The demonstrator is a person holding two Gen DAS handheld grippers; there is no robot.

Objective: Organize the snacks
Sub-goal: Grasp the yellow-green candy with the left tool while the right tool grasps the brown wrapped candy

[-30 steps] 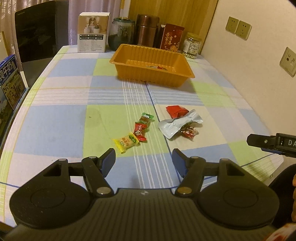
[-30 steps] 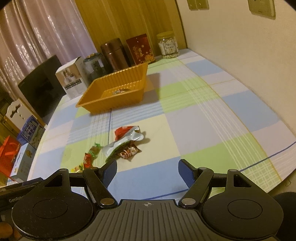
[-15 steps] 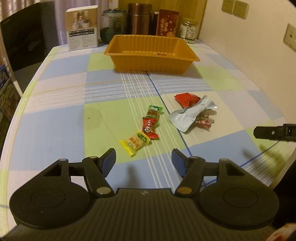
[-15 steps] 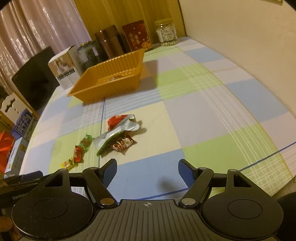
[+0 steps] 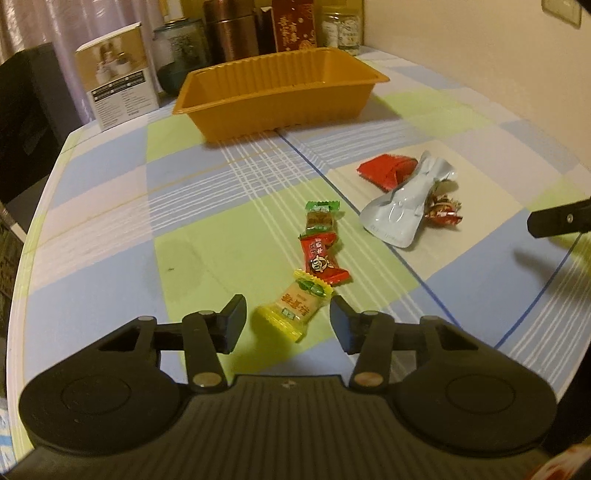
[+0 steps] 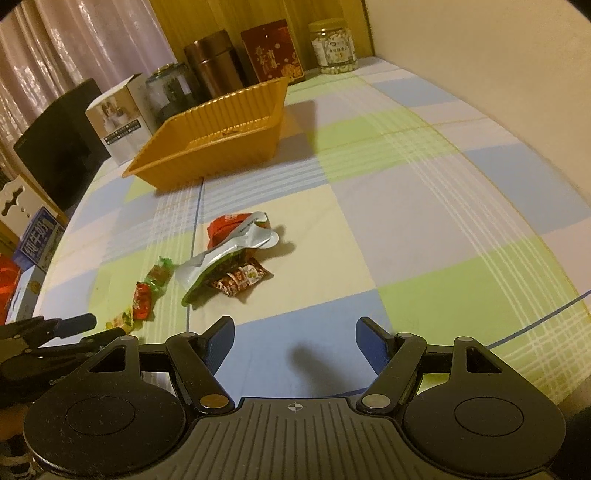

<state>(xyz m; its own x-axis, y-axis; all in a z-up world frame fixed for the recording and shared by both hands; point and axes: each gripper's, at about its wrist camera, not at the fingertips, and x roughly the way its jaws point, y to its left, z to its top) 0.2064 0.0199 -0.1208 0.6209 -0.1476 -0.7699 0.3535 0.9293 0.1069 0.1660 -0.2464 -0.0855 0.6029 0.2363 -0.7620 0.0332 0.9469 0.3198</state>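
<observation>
Straddling the yellow candy lying diagonally, left gripper just narrowing, untouched, right gripper wide, empty.

Tray: far end of the table, in front of the jars.
Box: left of the tray.
Candies: in a row, near side.
Pouch: right of the candies.
</observation>
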